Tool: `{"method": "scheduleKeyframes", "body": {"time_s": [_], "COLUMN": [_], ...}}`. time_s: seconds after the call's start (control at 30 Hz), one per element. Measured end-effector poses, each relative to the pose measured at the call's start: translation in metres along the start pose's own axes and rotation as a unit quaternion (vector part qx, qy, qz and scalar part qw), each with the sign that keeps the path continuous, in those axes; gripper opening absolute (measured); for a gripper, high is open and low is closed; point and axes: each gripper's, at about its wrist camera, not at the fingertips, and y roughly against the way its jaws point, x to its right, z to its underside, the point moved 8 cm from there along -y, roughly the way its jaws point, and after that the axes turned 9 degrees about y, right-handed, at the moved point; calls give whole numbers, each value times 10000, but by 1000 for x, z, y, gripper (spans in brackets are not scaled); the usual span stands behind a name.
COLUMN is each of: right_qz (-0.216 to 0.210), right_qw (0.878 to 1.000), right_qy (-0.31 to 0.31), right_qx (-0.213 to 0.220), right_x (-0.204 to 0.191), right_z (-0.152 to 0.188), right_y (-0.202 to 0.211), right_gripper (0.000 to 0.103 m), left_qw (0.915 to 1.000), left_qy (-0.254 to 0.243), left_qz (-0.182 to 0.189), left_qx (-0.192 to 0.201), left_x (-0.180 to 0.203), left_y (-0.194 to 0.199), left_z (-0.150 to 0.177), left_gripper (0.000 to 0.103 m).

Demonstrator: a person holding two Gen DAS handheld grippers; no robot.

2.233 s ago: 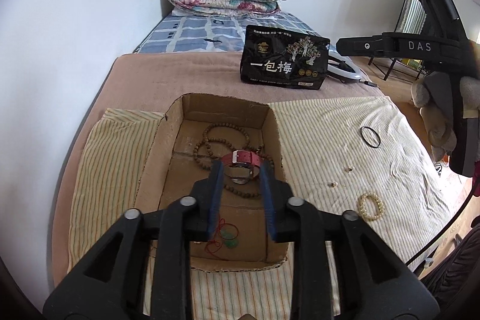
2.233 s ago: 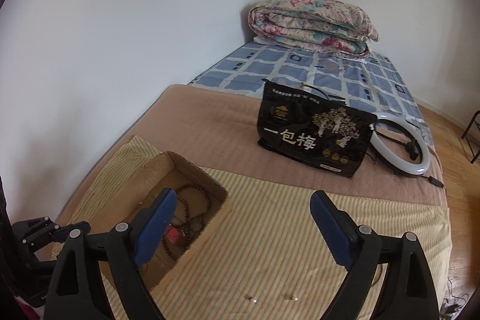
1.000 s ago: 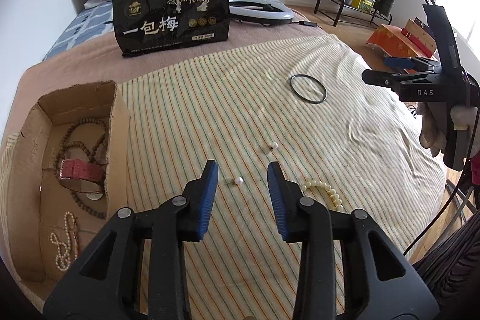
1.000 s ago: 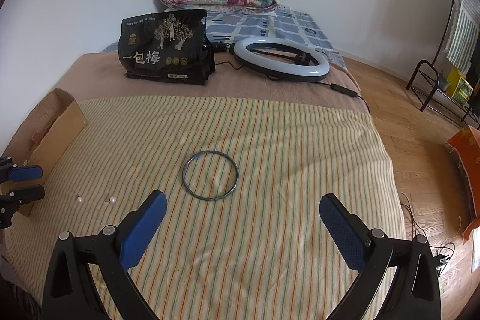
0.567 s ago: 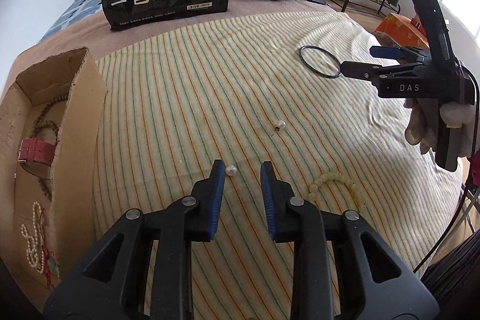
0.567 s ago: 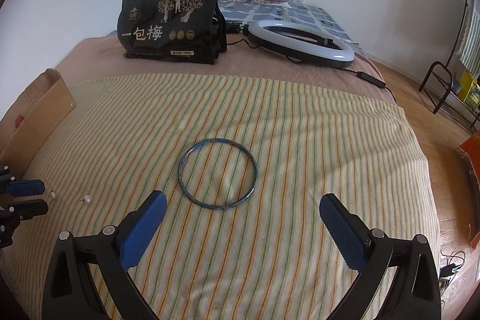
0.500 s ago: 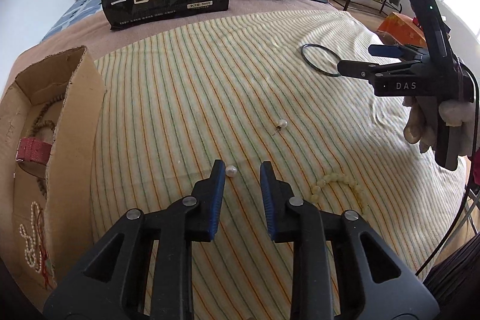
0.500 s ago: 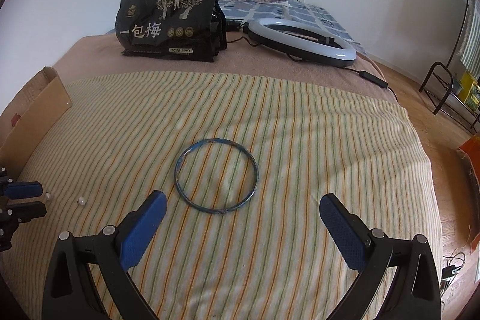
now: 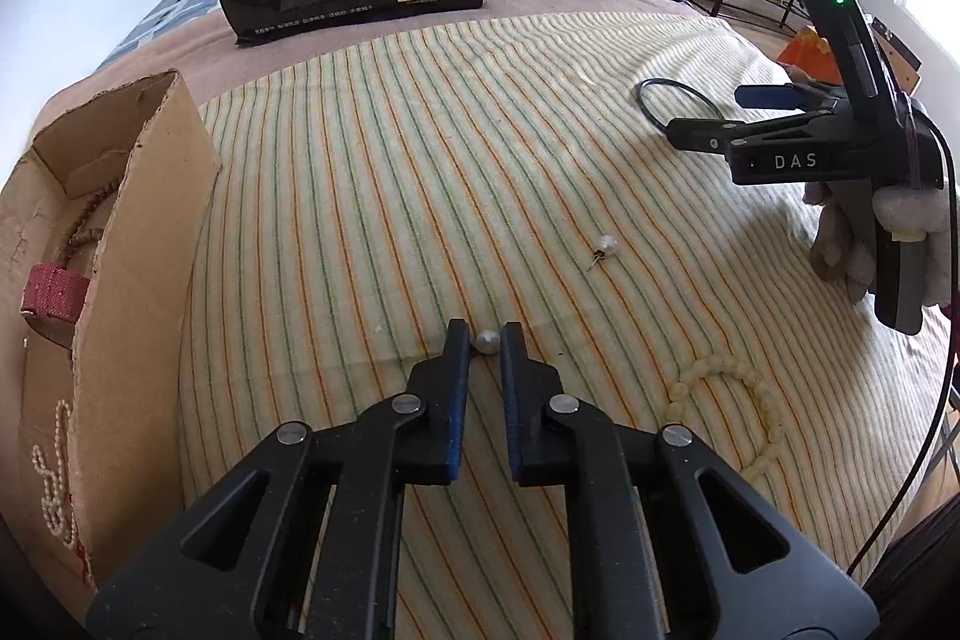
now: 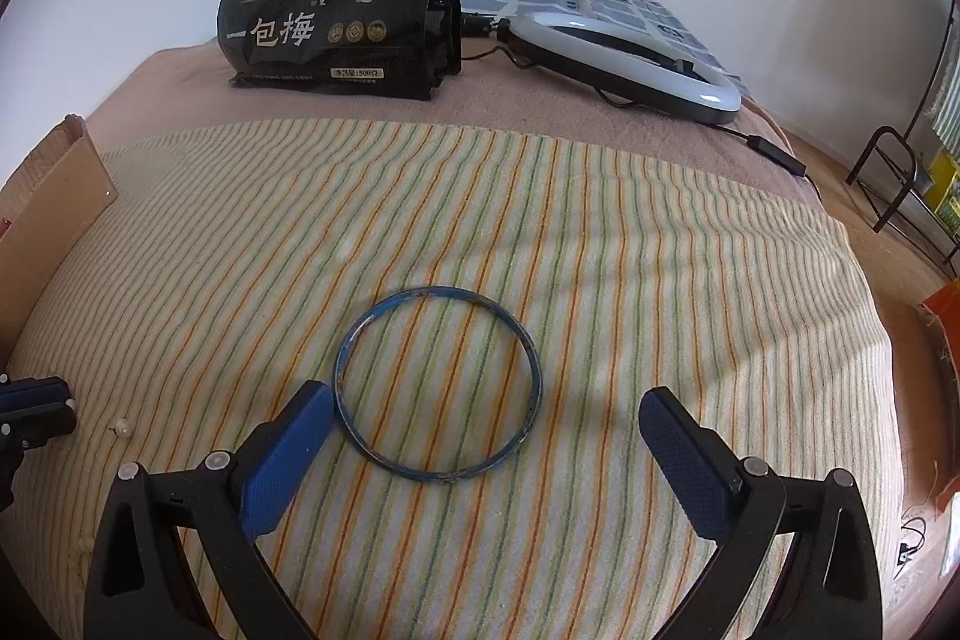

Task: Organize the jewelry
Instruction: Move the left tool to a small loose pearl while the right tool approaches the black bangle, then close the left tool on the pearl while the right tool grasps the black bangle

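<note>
Left claw (image 9: 486, 340) narrowed from spread, now pinching pearl (image 9: 486, 340) at lower centre. Right claw (image 10: 480, 427) spread, lowered over bangle (image 10: 437, 383). Both pickups under way.

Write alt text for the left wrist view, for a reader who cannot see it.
The left gripper has closed its blue-padded jaws on a small pearl earring lying on a striped cloth. A second pearl earring and a cream bead bracelet lie farther right. A cardboard box with jewelry stands at left, and the open right gripper hovers over a dark bangle.
</note>
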Motion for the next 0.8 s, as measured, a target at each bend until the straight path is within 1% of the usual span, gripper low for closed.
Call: {"method": "scheduleKeyframes", "body": {"time_s": [0.27,0.37,0.43,0.6,0.8], "right_qz": [-52,-277,-336,-281,-276], "right_qw": [9998,9994,9992,9993,9995], "right_qy": [77,-1,-16,71,18], "right_qx": [-182,-226,-197,-222,-153], "right_x": [-4,-6,-7,-9,-9], "right_z": [-8,-8,-9,-10,-9], "right_y": [-11,-12,-9,-6,6], "right_gripper": [101,91,75,74,74], "left_qw": [10000,10000,10000,10000,9999], "left_qy": [29,49,53,46,84], "left_qz": [-7,6,7,-4,49], "left_qx": [23,17,16,30,99], "left_x": [0,0,0,1,0], "left_y": [0,1,2,5,14], "left_z": [-1,-1,-1,-2,-4], "left_gripper": [8,8,8,7,7]}}
